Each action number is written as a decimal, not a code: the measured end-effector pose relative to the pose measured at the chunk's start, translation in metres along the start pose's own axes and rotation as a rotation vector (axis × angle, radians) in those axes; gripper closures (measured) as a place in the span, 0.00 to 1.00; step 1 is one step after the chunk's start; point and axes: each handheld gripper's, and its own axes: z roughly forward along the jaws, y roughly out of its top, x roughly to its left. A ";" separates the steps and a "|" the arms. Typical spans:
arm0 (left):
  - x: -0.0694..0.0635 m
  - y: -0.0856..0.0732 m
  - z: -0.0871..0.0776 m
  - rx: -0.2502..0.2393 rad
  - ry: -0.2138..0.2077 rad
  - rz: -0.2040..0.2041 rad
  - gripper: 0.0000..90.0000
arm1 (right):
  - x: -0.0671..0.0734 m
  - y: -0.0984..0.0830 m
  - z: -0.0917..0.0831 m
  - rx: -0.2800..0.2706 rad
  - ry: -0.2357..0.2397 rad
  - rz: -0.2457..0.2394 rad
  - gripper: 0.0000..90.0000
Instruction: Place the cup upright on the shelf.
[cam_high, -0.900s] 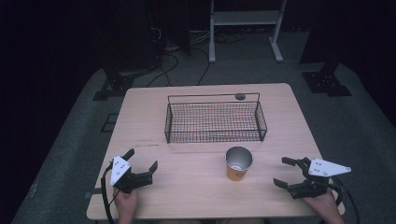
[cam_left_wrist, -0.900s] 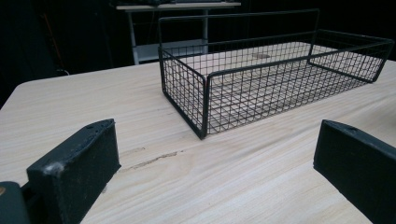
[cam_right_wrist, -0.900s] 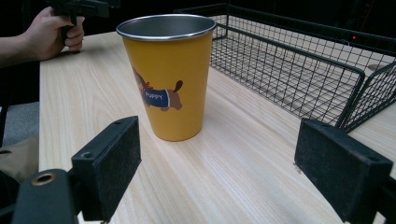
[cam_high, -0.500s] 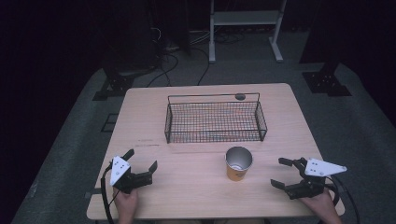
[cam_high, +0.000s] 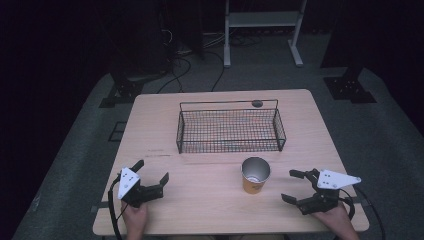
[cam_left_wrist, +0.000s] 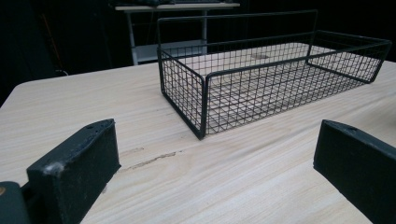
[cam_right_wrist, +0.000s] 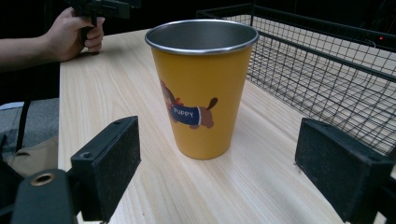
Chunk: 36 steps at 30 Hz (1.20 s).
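This looks like a lab or recording studio: black walls all around, grey carpet floor (cam_high: 70, 165), loose cables (cam_high: 187, 60) at the upper middle, and a metal stand (cam_high: 262, 30) behind the wooden counter (cam_high: 150, 125).

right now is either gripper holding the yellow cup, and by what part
Nothing is held. The right gripper is open, facing the yellow cup without touching it. The left gripper is open over bare table.

Yellow cup (cam_high: 255, 175) – upright – before wire basket (cam_high: 230, 131)

Yellow cup (cam_right_wrist: 201, 88): "PUPPY" on cartoon dog's blue coat. No other text.
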 end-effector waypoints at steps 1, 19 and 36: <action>0.000 0.000 0.000 0.001 0.000 0.001 0.00 | 0.000 0.001 0.001 -0.002 0.000 0.001 0.15; -0.001 0.000 0.000 0.002 0.001 0.007 0.00 | 0.009 0.008 0.019 -0.001 0.019 -0.007 0.13; -0.001 0.000 0.000 0.003 0.003 0.009 0.00 | 0.012 0.013 0.036 -0.008 0.010 0.004 0.02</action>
